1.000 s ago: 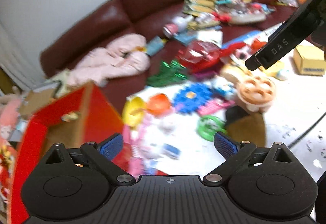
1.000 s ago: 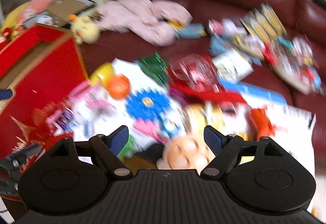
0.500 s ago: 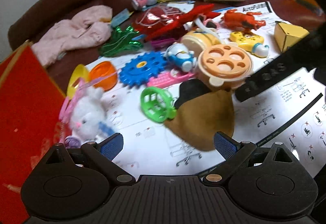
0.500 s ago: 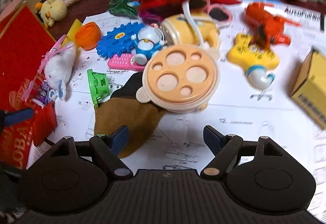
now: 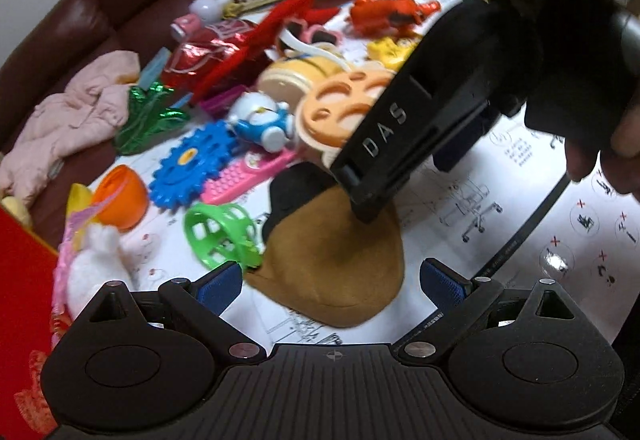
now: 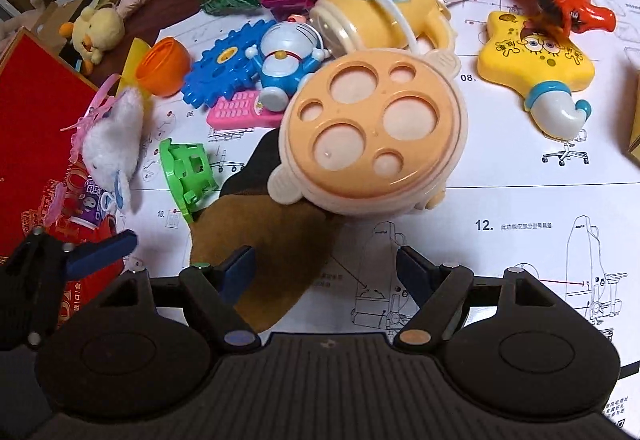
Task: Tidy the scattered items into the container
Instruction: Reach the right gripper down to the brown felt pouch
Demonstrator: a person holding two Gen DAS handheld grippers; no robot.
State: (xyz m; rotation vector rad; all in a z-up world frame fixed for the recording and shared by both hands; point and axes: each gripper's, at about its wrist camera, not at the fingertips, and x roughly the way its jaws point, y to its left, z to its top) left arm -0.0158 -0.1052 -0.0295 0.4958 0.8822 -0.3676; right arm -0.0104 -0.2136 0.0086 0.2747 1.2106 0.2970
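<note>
- Left wrist view: left gripper (image 5: 332, 282), jaws wide apart and empty, above a brown pouch (image 5: 340, 260) lying on a printed instruction sheet (image 5: 520, 200).
- Right gripper (image 6: 326, 266): jaws spread, nothing between the pads, just before a round peach toy (image 6: 372, 136).
- Scattered beside: green cage toy (image 6: 188, 172), blue gear (image 5: 192, 168), pink phone (image 5: 244, 176).
- Red box (image 6: 32, 112): at the sheet's left edge.

Left gripper (image 5: 332, 282) hovering with jaws wide apart over the brown pouch (image 5: 340, 260) — nothing between the pads. Right gripper (image 5: 404, 168) pointing down onto the pouch's far edge. Green basket (image 5: 218, 234) sitting just left of the pouch — blue gear (image 5: 192, 170) lying beyond it.
</note>
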